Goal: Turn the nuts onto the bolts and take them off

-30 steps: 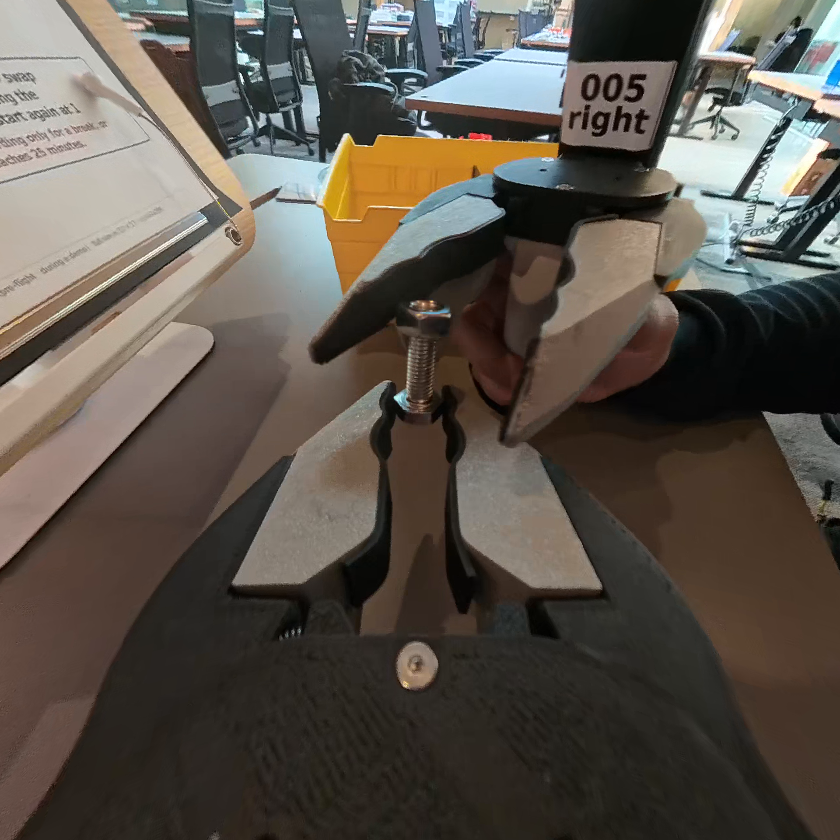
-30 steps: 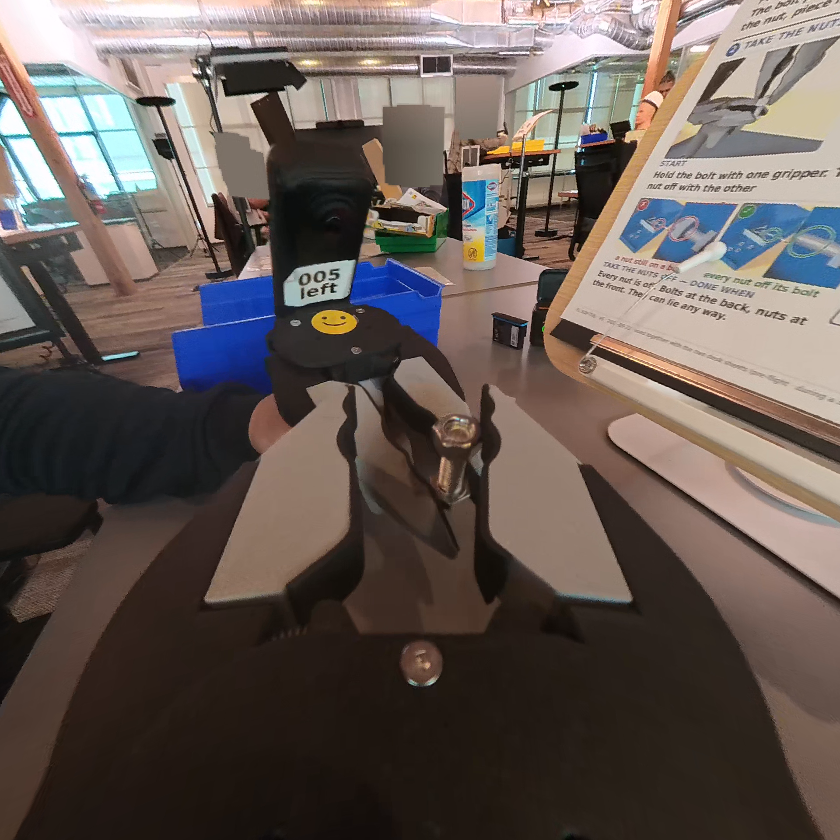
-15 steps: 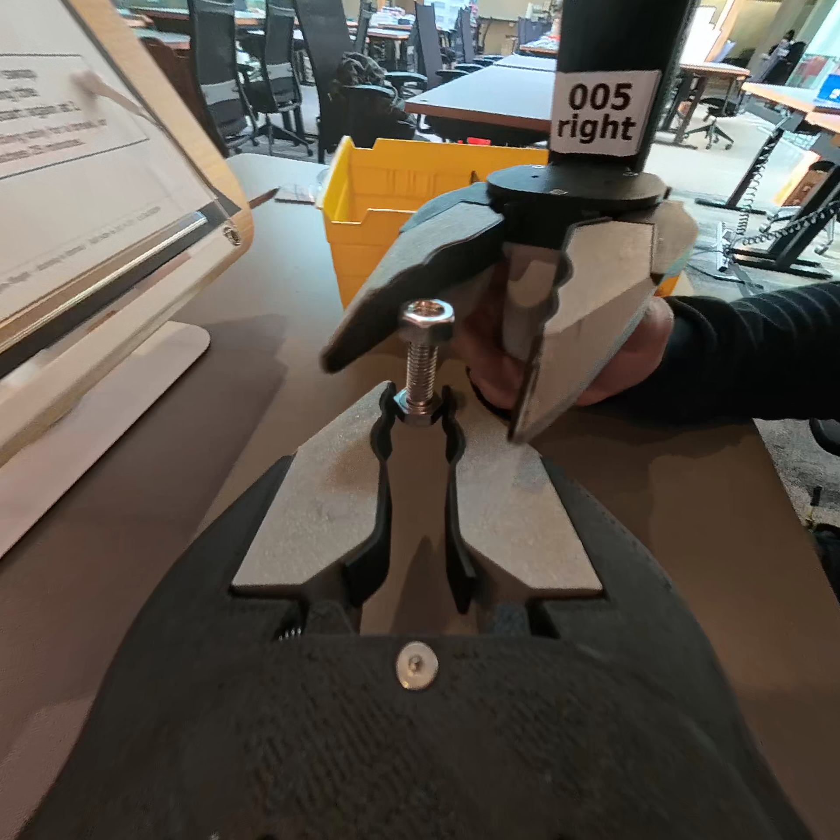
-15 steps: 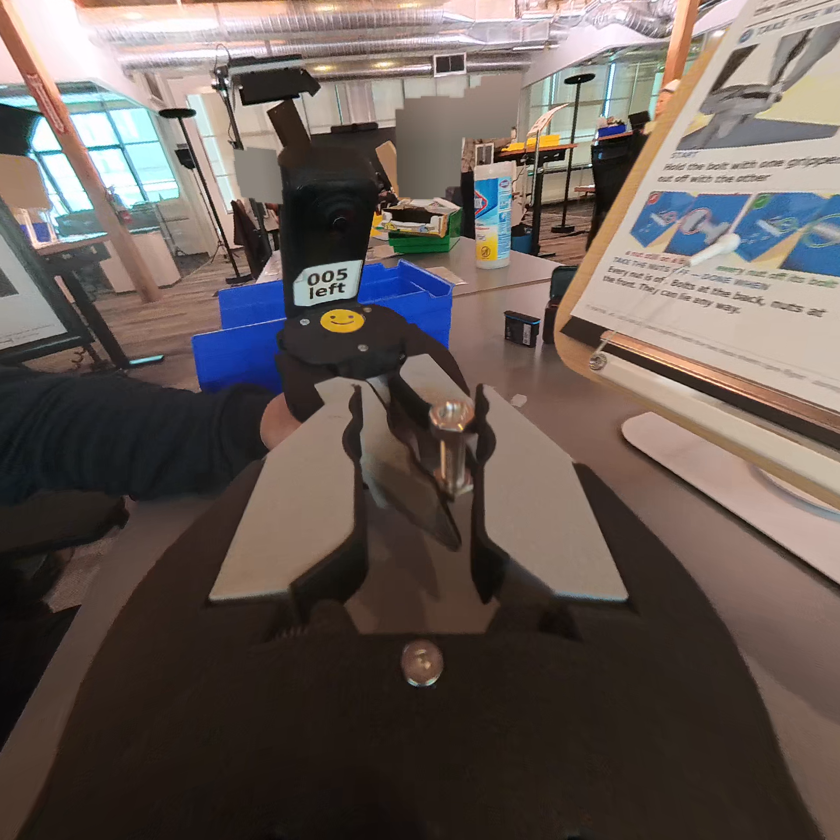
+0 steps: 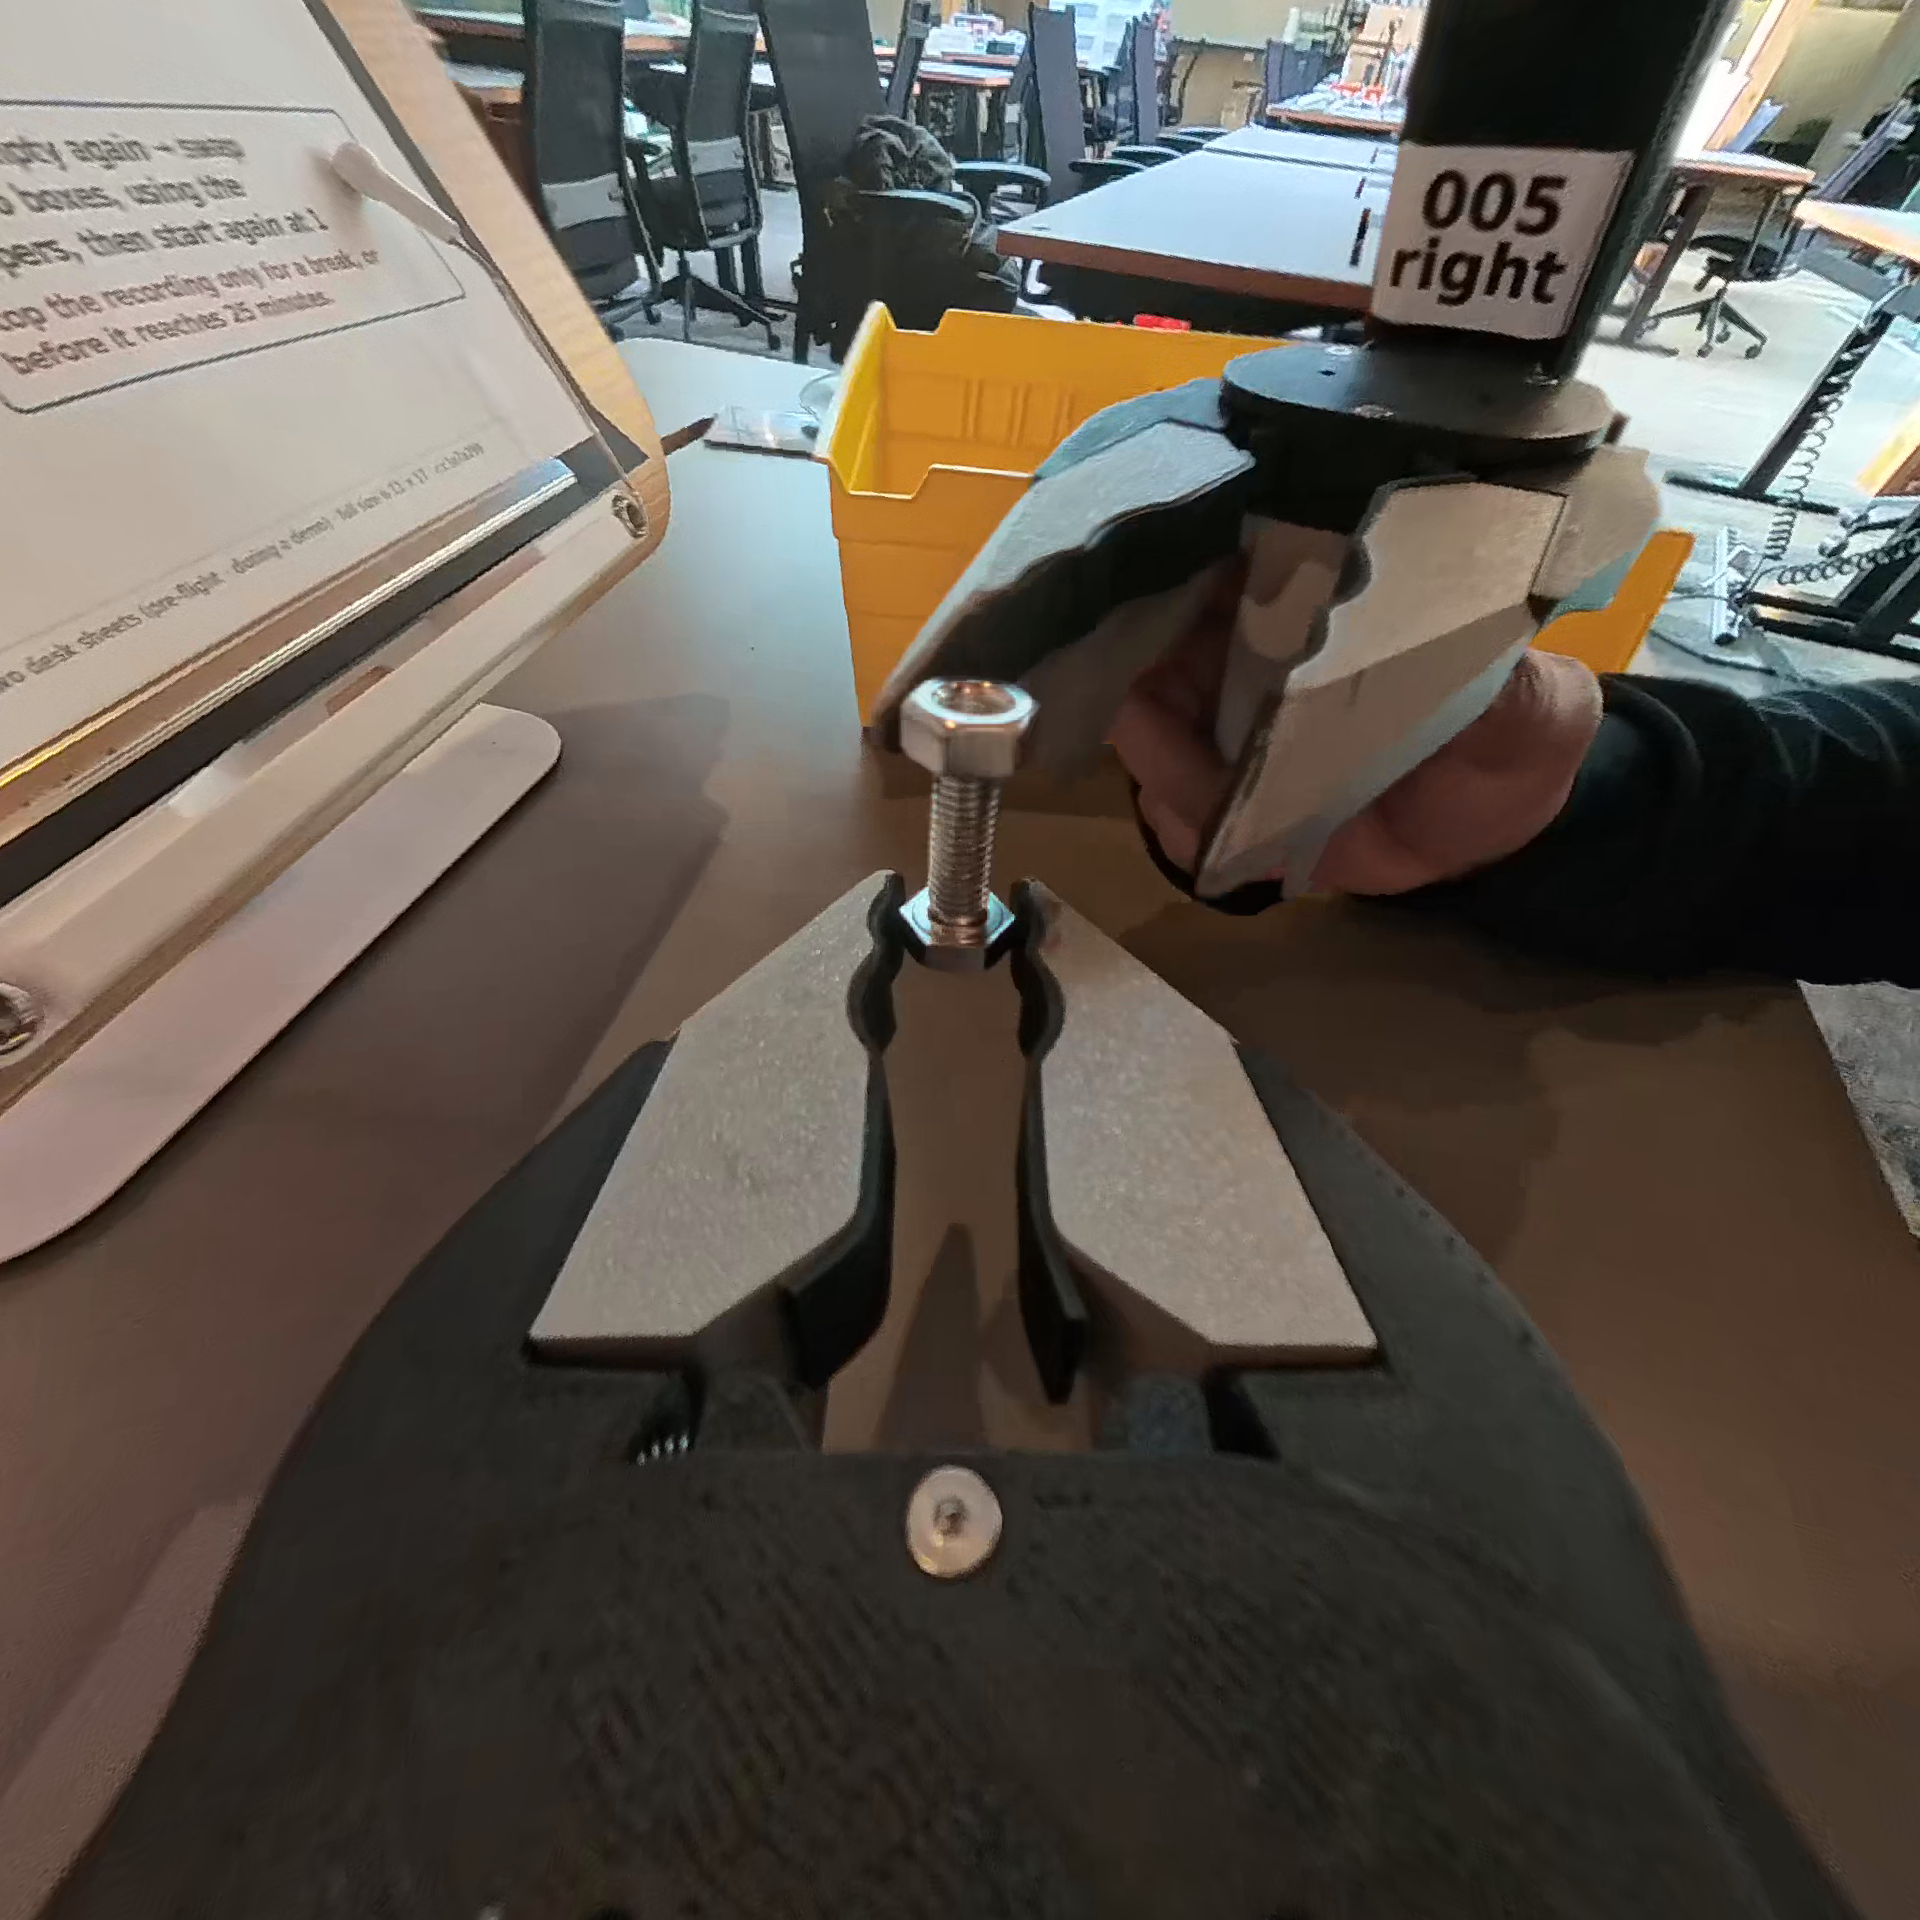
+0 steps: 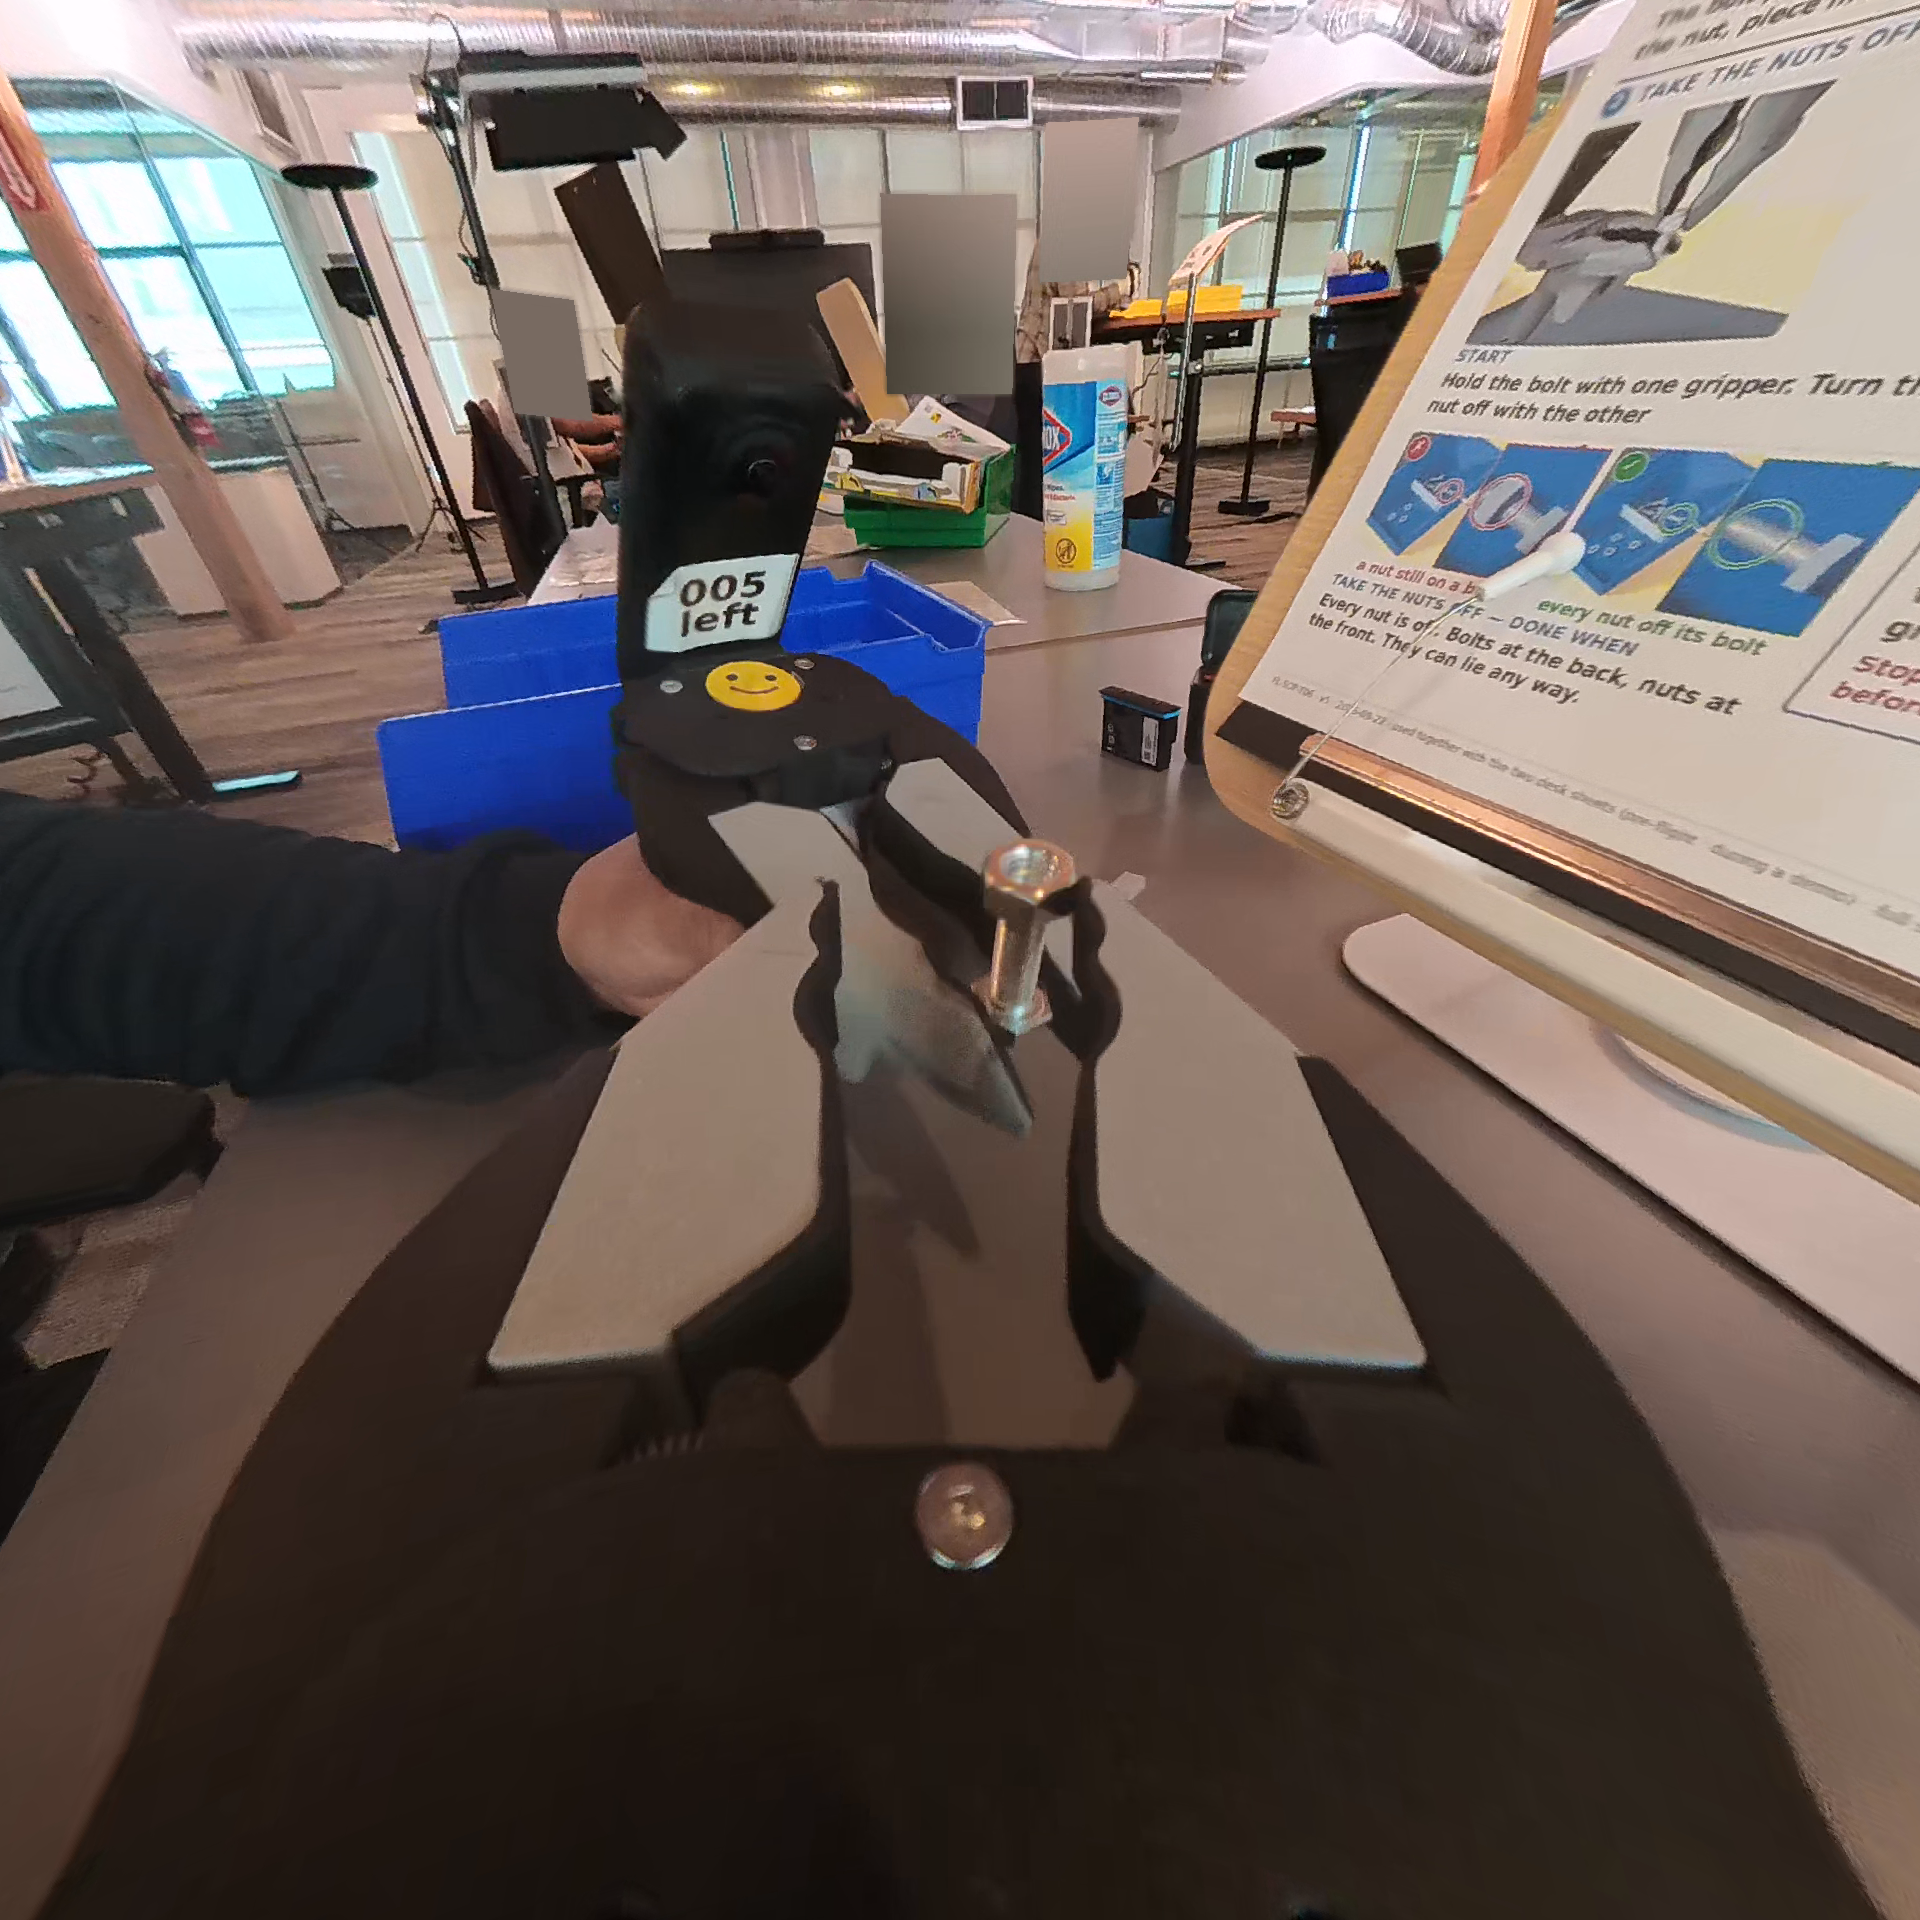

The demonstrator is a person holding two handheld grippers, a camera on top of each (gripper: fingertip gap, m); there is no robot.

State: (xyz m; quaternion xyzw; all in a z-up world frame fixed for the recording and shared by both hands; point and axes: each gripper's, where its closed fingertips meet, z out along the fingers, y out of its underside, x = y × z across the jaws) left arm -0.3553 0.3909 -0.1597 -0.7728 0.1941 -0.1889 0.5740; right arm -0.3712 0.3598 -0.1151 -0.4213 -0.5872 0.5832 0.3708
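Now the right gripper [image 5: 1049,800] sits higher and farther toward 1 o'clock of the bolt [image 5: 961,821] than half a second ago in the left wrist view, its nearer finger [image 5: 1049,613] just beside the nut [image 5: 966,717] at the top of the thread, whether touching I cannot tell; its jaws are spread wide with nothing between them. In the right wrist view the bolt has shifted from centre toward the right-hand finger [image 6: 1091,925] and leans a little. The left gripper [image 5: 958,920] has not changed its hold: its jaws are pinched on the bolt's hex head [image 5: 956,935], which points down, so the threaded shank stands nearly upright above the brown table [image 5: 1455,1091]. A hand [image 5: 1455,790] in a dark sleeve wraps the right gripper's handle. At 12 o'clock of the bolt, in the left wrist view, a yellow bin [image 5: 935,468] stands on the table; what lies in it is hidden by its wall. In the right wrist view a blue bin [image 6: 499,717] stands behind the left gripper [image 6: 1023,997] at 11 o'clock, its contents likewise out of sight. An instruction board [image 6: 1621,436] on a white stand rises at 2 o'clock there, with a small black box [image 6: 1138,725] at its foot.
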